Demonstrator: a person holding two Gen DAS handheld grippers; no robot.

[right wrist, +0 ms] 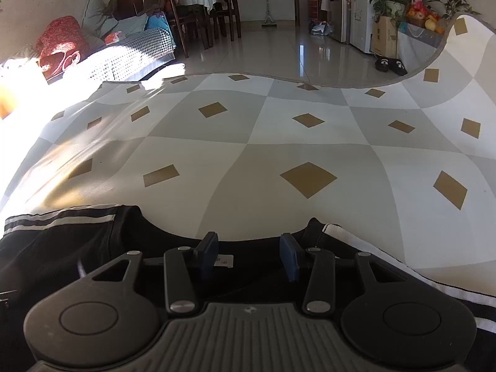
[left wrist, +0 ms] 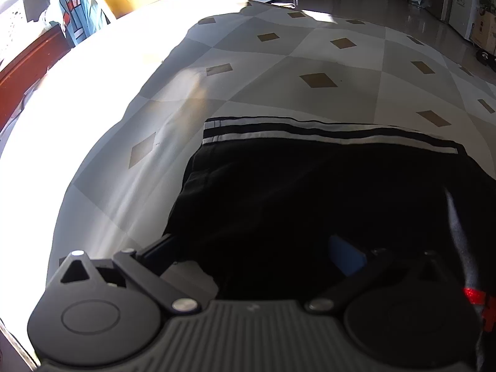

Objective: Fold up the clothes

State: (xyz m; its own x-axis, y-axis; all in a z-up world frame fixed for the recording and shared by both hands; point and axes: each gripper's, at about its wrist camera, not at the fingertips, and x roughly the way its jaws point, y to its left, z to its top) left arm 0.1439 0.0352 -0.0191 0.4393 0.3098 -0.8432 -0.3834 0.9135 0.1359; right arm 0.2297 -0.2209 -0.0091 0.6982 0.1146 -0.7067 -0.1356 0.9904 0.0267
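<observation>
— Right, where does the garment lie at present?

— Flat on the checked mat, the grey-and-white one with brown diamonds. It is a black garment with white stripes along one hem, at the near edge of the mat, directly under both tools. In the right wrist view the neckline curves just ahead of the fingers, and a small white label sits inside the collar.

— State of the right gripper?

— Jaws spread. The two blue pads stand apart over the collar area, the label showing between them. The pads press on nothing; whether the tips touch the cloth cannot be told.

— And the left gripper?

— Jaws also wide apart. One blue pad shows against the black cloth; the other finger sits at the garment's left edge, where cloth meets mat. Dark fabric lies between them, but nothing is pinched — contact with the cloth itself cannot be told in the shadow.

— Anything else around the work area?

— Strong sunlight washes the left part of the mat. Beyond its far edge: a houndstooth-covered sofa, a dining table with chairs, and a pair of black slippers on the tiled floor.
</observation>
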